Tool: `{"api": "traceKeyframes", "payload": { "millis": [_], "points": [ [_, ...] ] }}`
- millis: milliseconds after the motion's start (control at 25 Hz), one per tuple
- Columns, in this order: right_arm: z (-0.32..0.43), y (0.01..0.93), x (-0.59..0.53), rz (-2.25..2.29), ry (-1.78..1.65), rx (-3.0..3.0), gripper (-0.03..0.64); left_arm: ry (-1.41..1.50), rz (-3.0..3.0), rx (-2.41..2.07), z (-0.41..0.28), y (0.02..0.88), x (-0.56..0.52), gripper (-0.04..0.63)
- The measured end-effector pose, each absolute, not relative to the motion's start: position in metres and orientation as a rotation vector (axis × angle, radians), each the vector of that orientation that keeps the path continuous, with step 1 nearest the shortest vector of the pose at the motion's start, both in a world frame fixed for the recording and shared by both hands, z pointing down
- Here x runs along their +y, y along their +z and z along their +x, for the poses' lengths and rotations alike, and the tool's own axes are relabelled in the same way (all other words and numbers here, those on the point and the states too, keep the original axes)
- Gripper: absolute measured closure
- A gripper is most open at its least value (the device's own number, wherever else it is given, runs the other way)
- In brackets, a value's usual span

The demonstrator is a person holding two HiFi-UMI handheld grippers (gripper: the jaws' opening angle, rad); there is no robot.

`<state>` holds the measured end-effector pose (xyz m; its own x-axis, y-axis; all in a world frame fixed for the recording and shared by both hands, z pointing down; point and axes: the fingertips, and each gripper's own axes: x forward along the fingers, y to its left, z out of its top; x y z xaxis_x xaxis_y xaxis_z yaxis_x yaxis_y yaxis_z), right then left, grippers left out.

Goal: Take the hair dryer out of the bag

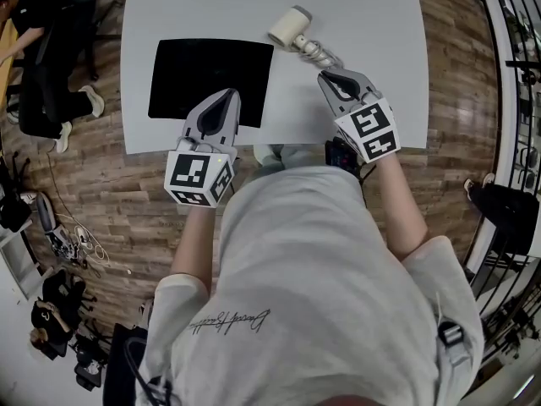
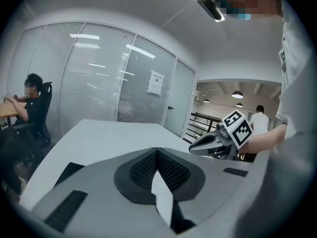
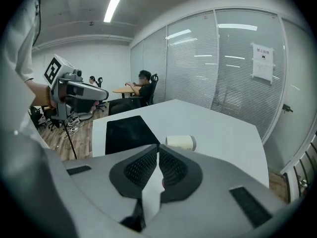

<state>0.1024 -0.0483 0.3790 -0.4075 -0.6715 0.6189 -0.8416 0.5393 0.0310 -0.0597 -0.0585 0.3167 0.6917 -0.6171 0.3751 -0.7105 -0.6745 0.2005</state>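
Note:
A cream hair dryer lies on the white table, outside the bag, its coiled cord trailing toward me. The flat black bag lies to its left. My right gripper hovers just short of the cord's near end, jaws shut with nothing between them; in the right gripper view the dryer sits just past the closed tips, beside the bag. My left gripper is at the bag's near right corner, also shut and empty, its tips meeting.
The table's near edge runs right under both grippers. Wooden floor surrounds the table. A seated person is off to the far left, a metal railing to the right. Glass partitions stand beyond the table.

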Motion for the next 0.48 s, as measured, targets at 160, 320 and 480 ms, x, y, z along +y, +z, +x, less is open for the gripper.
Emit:
{"api": "traceKeyframes", "payload": {
  "millis": [160,320,480],
  "points": [
    [0.096,0.373,-0.047,1.198,0.394,-2.218,0.591,0.41,2.569,-1.063,-0.063,0.315,-0.06,0.583],
    [0.085,0.367,-0.048,1.164,0.376,-2.238,0.592,0.413,2.56,-1.073,-0.067,0.314,-0.061,0.583],
    [0.079,0.365,-0.048,1.147,0.37,-2.256,0.592,0.422,2.553,-1.082,-0.07,0.315,-0.06,0.583]
  ]
}}
